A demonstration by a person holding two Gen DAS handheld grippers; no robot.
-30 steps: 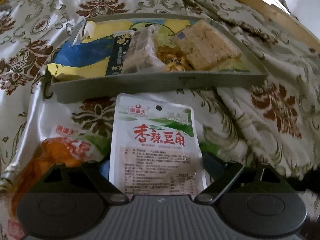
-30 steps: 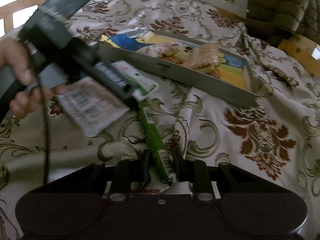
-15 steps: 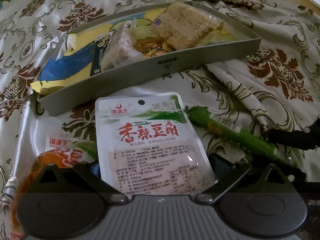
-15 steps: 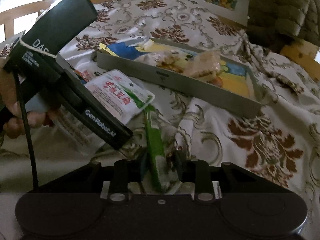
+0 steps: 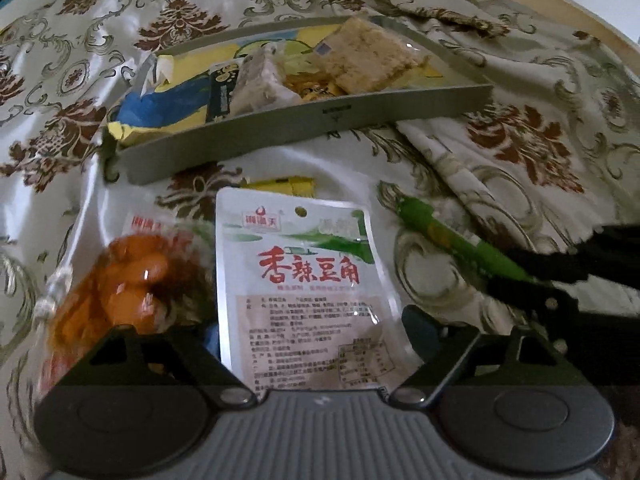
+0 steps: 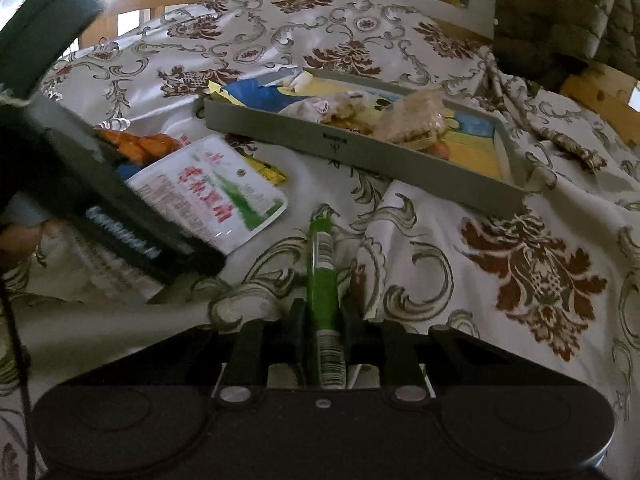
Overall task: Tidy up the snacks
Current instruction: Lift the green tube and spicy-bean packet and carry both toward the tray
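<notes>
**A:** Between your right gripper (image 6: 322,320) fingers lies the long thin green snack stick in shiny wrapper (image 6: 322,276). The two pads are pressed together on its near end, the one with the barcode. Its long axis runs straight away from you, in line with the fingers, and its far tip points toward the shallow grey cardboard tray (image 6: 360,150).

**B:** And the tray, where is it from the stick?

**A:** Ahead of it and a little to the right, well apart, on the cream cloth with brown flower pattern (image 6: 532,272). The tray already holds some wrapped snacks. I judge that you must lift the stick and carry it forward over the near wall; if you turn it sideways, it will lie along the tray.

**B:** What about my left gripper (image 5: 320,344)?

**A:** It stands spread wide, and its jaws are closing now around the flat white pouch with red Chinese letters and green picture (image 5: 304,280). The pouch lies between the fingers with its long side pointing to the tray, but the pads do not press it yet, as far as I can see. Left of it lies a clear bag with orange pieces (image 5: 120,280).

**B:** Which hand is nearer to the tray?

**A:** I cannot tell it surely; both seem about equal.
</notes>
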